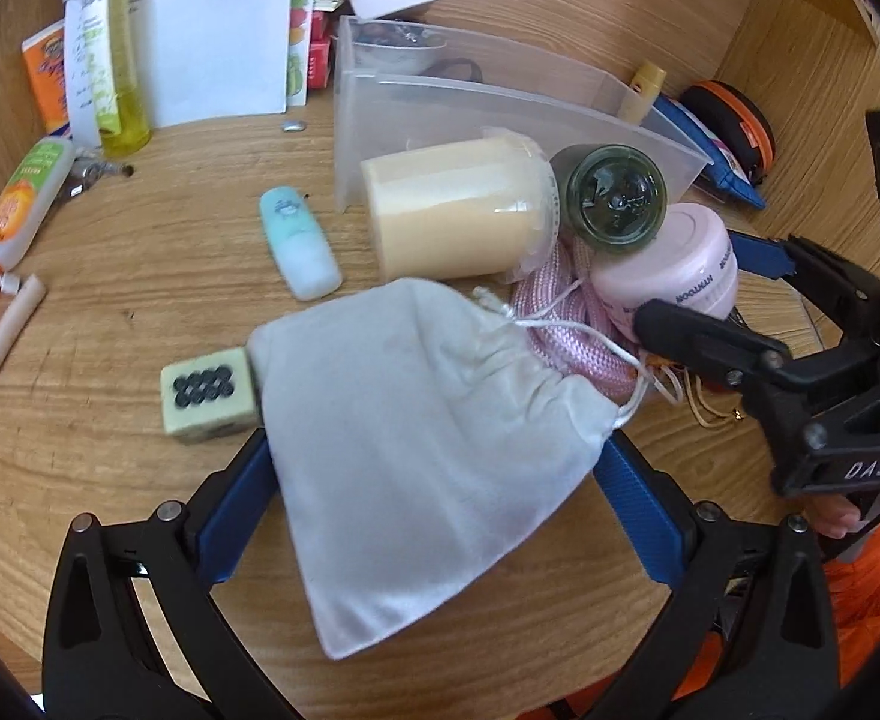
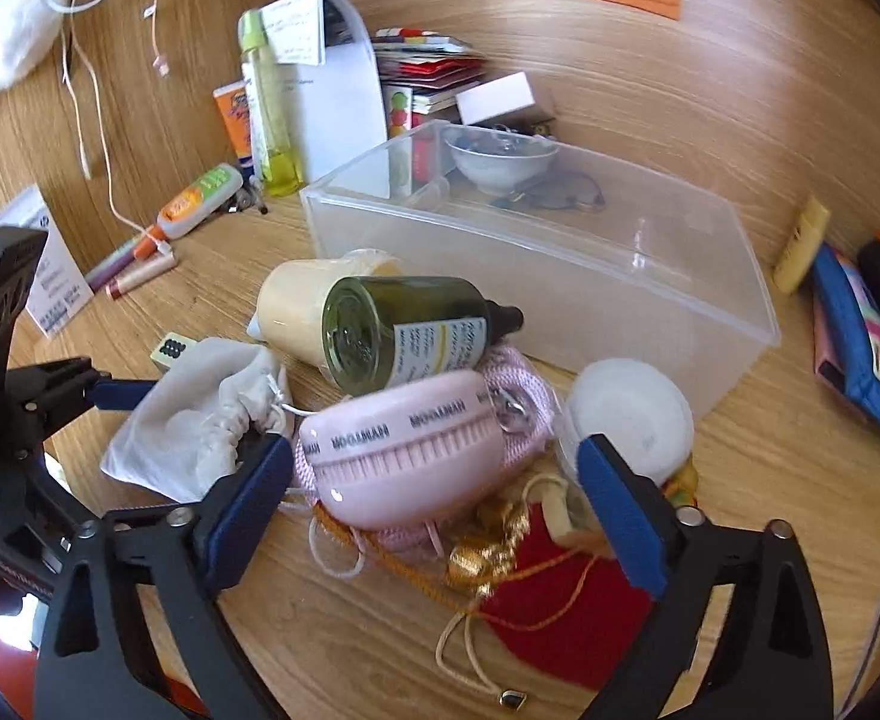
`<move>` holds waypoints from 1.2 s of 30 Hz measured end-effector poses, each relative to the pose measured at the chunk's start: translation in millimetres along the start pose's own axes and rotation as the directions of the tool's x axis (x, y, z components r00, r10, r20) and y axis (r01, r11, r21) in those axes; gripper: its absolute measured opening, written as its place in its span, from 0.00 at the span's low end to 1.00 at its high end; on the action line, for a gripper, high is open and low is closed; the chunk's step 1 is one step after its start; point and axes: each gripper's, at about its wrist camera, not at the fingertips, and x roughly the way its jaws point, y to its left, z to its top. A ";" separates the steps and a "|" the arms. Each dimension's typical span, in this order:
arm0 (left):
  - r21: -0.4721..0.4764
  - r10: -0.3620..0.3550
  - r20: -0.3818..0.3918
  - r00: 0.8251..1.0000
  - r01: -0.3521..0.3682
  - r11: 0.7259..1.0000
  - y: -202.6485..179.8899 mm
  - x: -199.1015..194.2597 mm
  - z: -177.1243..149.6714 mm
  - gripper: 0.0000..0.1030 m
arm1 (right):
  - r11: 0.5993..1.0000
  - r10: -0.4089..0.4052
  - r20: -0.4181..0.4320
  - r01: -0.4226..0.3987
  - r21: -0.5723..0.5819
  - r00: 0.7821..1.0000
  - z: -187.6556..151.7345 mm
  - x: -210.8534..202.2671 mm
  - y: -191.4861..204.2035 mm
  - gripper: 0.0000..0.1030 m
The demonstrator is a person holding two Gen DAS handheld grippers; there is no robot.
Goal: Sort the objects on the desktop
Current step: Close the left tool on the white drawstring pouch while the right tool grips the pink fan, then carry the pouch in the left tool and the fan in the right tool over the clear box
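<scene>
On the wooden surface before the clear plastic bin, I have my left hand-held gripper with its jaws apart on either side of the white drawstring pouch, not pressing it that I can see. My right hand-held gripper is spread wide around the pink brush, likely so each lifts separately. A green bottle leans on the pile, so lifting may roll it.

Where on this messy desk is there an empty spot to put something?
Bare wood lies between the blue tube, the mahjong tile and the glue bottle. It is crowded around the pink case, green bottle and white pouch.
</scene>
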 end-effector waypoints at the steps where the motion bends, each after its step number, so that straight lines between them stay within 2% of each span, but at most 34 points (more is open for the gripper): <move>1: 0.005 0.009 0.001 1.000 -0.009 1.000 -3.4 3.9 4.5 1.00 | 1.000 0.002 -0.005 -0.002 -0.007 1.000 0.5 2.4 0.3 0.83; 6: 0.001 0.030 0.023 0.999 -0.030 1.000 -1.3 7.0 8.4 1.00 | 0.997 0.071 -0.014 -0.071 0.007 0.997 1.6 6.8 -2.2 0.61; 8: 0.000 0.038 0.036 0.999 -0.038 0.999 -0.7 7.3 8.2 0.96 | 0.998 0.064 -0.009 -0.064 0.009 0.998 1.6 5.1 -1.6 0.59; 10: 0.011 0.067 0.056 0.996 -0.068 0.998 -1.6 6.5 7.5 0.82 | 0.999 0.050 0.002 -0.050 0.013 0.999 0.2 3.0 -2.2 0.59; 12: 0.010 0.062 0.064 0.996 -0.063 0.998 0.4 4.6 6.3 0.77 | 0.998 0.061 0.008 -0.061 0.031 0.998 -1.4 -0.5 -6.0 0.59; 16: 0.020 0.063 0.074 0.995 -0.064 0.998 2.6 -1.9 5.6 0.57 | 0.996 0.055 0.038 -0.058 0.073 0.998 -4.0 -12.3 -16.5 0.59; 19: 0.032 0.064 0.077 0.995 -0.066 0.997 0.5 -8.3 7.1 0.46 | 0.993 0.043 0.066 -0.050 0.103 0.997 -6.2 -23.2 -24.0 0.59; 26: 0.056 0.061 0.104 0.993 -0.067 0.996 -7.5 -25.4 7.9 0.41 | 0.987 -0.005 0.111 -0.013 0.161 0.994 -7.4 -42.9 -42.5 0.59; 36: 0.076 0.040 0.222 0.974 -0.058 0.995 -19.1 -64.6 21.2 0.41 | 0.982 -0.049 0.155 0.020 0.186 0.987 1.2 -56.0 -61.0 0.59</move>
